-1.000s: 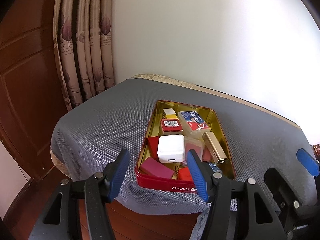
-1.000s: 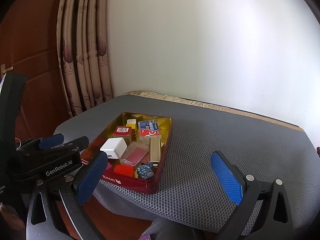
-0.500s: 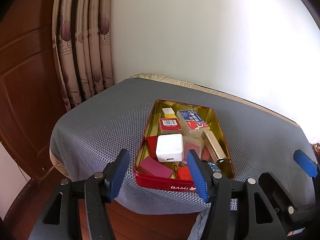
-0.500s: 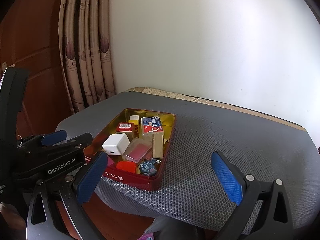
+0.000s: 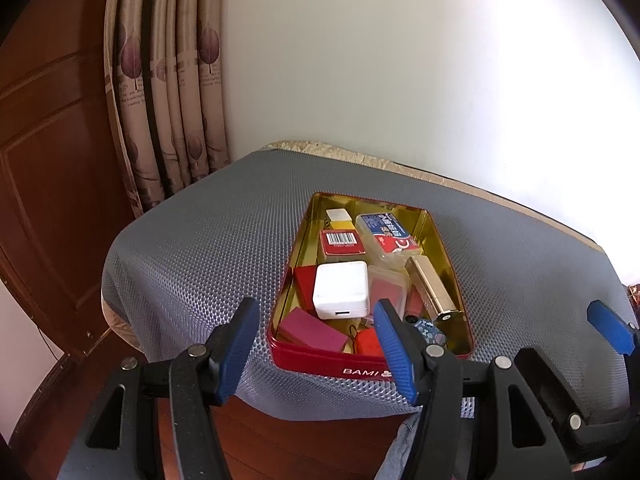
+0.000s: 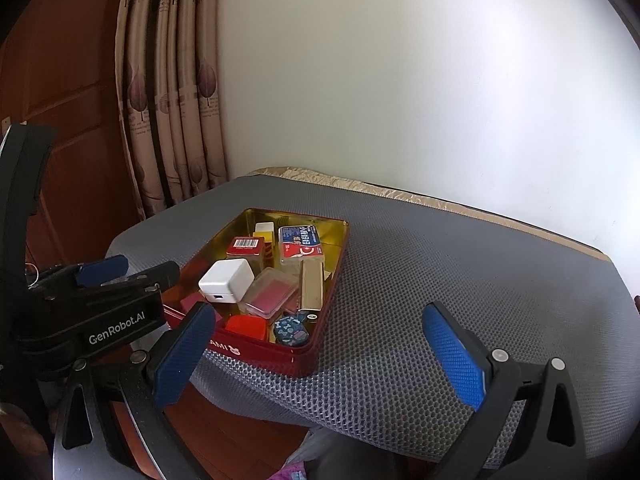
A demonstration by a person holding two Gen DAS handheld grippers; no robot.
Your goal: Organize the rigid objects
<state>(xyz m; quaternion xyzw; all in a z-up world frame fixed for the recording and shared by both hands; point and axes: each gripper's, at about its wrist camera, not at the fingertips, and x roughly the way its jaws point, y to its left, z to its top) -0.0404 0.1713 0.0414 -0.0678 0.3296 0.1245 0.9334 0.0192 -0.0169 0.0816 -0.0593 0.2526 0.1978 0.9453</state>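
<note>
A red tin (image 5: 304, 360) with a gold inside sits at the near edge of the grey mesh-covered table (image 5: 192, 248). It holds a white charger (image 5: 341, 291), a red barcode box (image 5: 340, 242), a blue-and-red packet (image 5: 386, 232), a gold bar (image 5: 432, 292), a pink block (image 5: 312, 334), a clear case (image 6: 272, 294) and a blue patterned piece (image 6: 290, 330). My left gripper (image 5: 316, 346) hangs open just before the tin's front wall, empty. My right gripper (image 6: 320, 358) is open and empty too, to the right of the tin (image 6: 280, 356).
Patterned curtains (image 5: 168, 100) and a wooden door (image 5: 52, 160) stand at the left, a white wall behind. Bare grey mat (image 6: 460, 280) spreads right of the tin. Dark wooden floor (image 5: 300, 440) lies below the table's edge. The left gripper's body (image 6: 100, 312) shows beside the tin.
</note>
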